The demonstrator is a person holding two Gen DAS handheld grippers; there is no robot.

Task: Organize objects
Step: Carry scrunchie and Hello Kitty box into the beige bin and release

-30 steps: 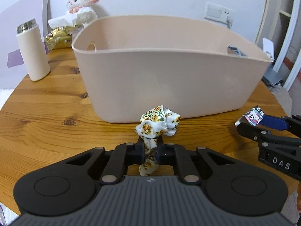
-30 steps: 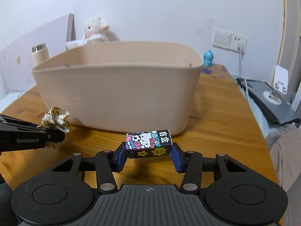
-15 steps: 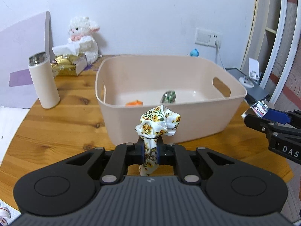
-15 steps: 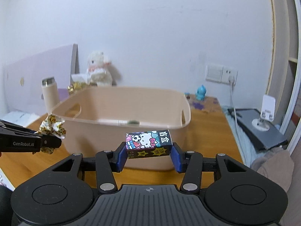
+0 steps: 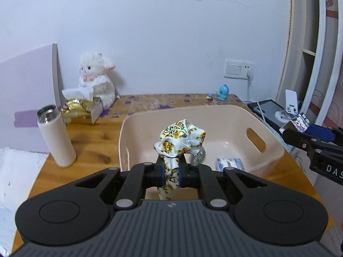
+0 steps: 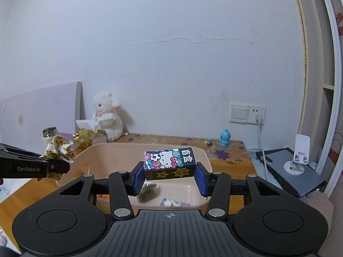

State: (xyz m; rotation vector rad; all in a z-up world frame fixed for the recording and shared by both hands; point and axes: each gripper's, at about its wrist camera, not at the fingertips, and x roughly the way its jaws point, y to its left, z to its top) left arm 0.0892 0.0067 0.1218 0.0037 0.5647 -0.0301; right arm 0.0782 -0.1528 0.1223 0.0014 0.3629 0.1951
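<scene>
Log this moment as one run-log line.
left hand-held gripper: shut on scrunchie | right hand-held gripper: shut on box | both above bin

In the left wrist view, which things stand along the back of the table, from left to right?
White flask → gold packet → white plush lamb → blue figurine → white phone stand.

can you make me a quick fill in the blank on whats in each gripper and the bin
1. The left gripper is shut on a floral ____.
2. The right gripper is shut on a small cartoon-printed ____.
3. Both are held above the beige ____, which already has items in it.
4. The white bottle stands on the wooden ____.

Missing words: scrunchie; box; bin; table
</scene>
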